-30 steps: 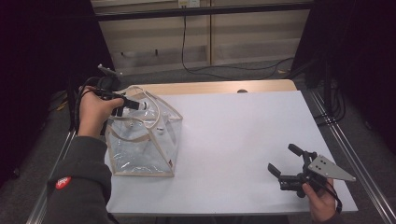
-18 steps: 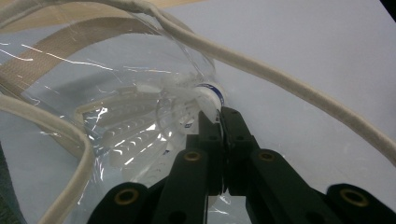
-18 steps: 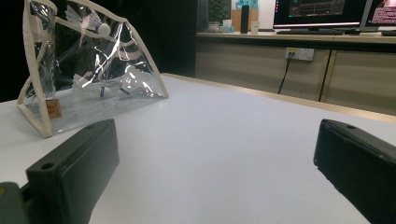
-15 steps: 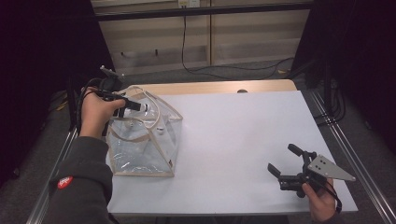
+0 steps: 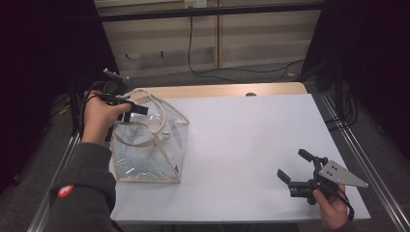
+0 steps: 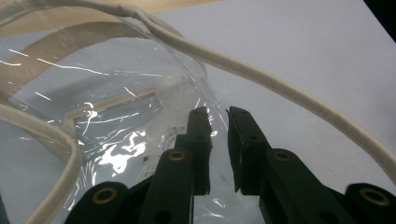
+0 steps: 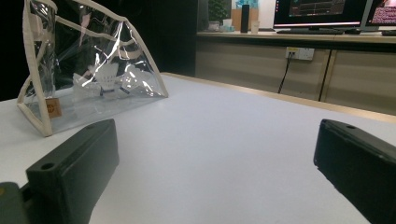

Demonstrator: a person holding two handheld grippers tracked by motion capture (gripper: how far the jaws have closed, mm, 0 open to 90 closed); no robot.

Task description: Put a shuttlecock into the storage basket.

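Right gripper view — clear bag (image 7: 93, 70), tan tag unreadable, right jaws wide, left jaws narrow.

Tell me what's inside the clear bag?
Through the bag wall, a white shuttlecock lies at the bottom. Glare and folds hide the rest. The left gripper sits at its top, jaws nearly closed.
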